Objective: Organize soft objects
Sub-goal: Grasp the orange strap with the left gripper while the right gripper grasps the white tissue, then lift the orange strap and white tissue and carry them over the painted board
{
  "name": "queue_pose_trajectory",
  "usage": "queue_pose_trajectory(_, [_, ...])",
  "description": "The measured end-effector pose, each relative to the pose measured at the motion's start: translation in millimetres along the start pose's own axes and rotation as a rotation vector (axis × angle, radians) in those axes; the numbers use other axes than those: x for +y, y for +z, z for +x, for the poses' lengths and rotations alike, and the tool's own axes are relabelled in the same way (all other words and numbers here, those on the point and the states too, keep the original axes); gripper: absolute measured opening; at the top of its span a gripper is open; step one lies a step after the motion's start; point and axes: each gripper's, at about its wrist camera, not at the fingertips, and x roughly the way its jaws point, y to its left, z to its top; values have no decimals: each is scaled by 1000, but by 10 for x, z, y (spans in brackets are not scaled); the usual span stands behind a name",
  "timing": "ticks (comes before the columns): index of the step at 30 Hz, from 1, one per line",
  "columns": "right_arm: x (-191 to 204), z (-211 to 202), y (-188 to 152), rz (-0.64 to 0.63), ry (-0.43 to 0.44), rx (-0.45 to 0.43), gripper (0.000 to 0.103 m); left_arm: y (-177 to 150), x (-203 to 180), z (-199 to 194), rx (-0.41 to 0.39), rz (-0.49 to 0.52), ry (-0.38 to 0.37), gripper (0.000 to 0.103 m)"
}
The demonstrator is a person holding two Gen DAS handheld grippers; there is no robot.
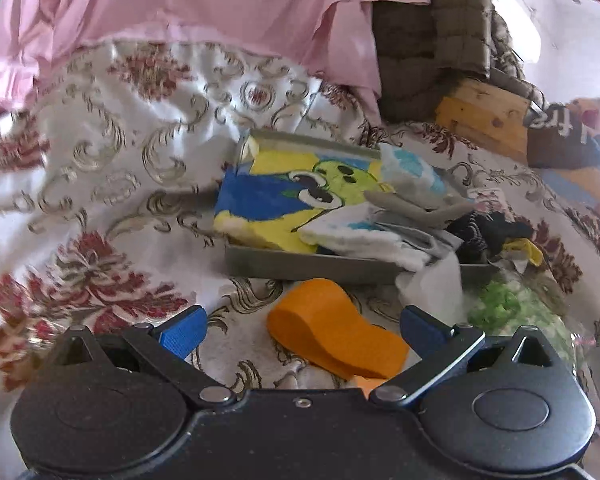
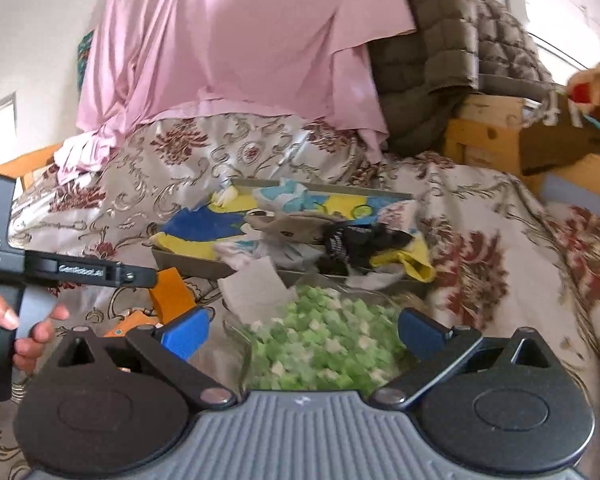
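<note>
A grey tray [image 1: 300, 268] lies on the floral bedspread, holding a yellow-and-blue cartoon cloth [image 1: 268, 200], white and light-blue cloths [image 1: 364, 240], a grey sock [image 1: 412, 204] and a black cloth [image 1: 484, 232]. A folded orange cloth [image 1: 332, 332] lies on the bed in front of the tray. My left gripper [image 1: 304, 328] is open, its jaws either side of the orange cloth, just above it. My right gripper [image 2: 304, 332] is open over a clear bowl of green and white foam pieces [image 2: 324, 344]. The tray also shows in the right wrist view [image 2: 188, 264].
A white paper sheet [image 2: 252, 288] lies between tray and bowl. A pink sheet [image 2: 236, 48] and a brown quilted blanket [image 2: 444, 60] are piled behind. Wooden furniture [image 2: 484, 140] stands at the right. The left gripper's body [image 2: 80, 270] and hand are at the left.
</note>
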Motion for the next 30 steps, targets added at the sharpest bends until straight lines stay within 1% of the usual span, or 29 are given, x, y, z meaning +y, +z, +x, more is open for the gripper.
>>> queue_pose_trajectory(2, [63, 153, 77, -48, -5, 8, 103, 26, 86, 136, 8, -31, -27, 102])
queue_pose_trajectory(4, [123, 307, 148, -107, 5, 28, 101, 30, 144, 251, -1, -69, -40, 101])
queue_pose_trajectory(8, [218, 612, 266, -192, 17, 71, 96, 52, 244, 451, 53, -143, -102, 94])
queue_pose_trajectory(11, [273, 833, 353, -233, 41, 111, 91, 60, 290, 537, 88, -155, -127, 85])
queue_pose_trajectory(13, [309, 957, 419, -252, 63, 141, 87, 49, 315, 574, 111, -165, -141, 75])
queue_pose_trajectory(14, [335, 1013, 449, -263, 77, 160, 86, 47, 326, 590, 124, -175, -152, 72])
queue_pose_trajectory(16, [380, 1108, 488, -288, 91, 196, 84, 39, 338, 596, 143, -183, -173, 61])
queue_pose_trajectory(17, [399, 1148, 502, -301, 92, 209, 83, 40, 331, 603, 153, -178, -180, 58])
queue_pose_trajectory(20, [453, 1280, 497, -325, 100, 263, 78, 42, 284, 625, 174, -147, -163, 54])
queue_pose_trajectory(22, [479, 1346, 474, -329, 112, 293, 74, 46, 264, 632, 185, -133, -148, 48])
queue_pose_trajectory(23, [484, 1375, 461, -327, 116, 307, 72, 50, 266, 630, 191, -132, -143, 47])
queue_pose_trajectory(25, [497, 1444, 431, -324, 118, 339, 63, 63, 257, 631, 198, -132, -127, 41])
queue_pose_trajectory(27, [525, 1485, 389, -339, 121, 351, 59, 77, 247, 625, 199, -133, -107, 37])
queue_pose_trajectory(29, [543, 1512, 353, -343, 122, 357, 51, 95, 224, 620, 199, -132, -90, 33])
queue_pose_trajectory(30, [543, 1519, 341, -341, 124, 357, 44, 101, 213, 612, 197, -128, -84, 30])
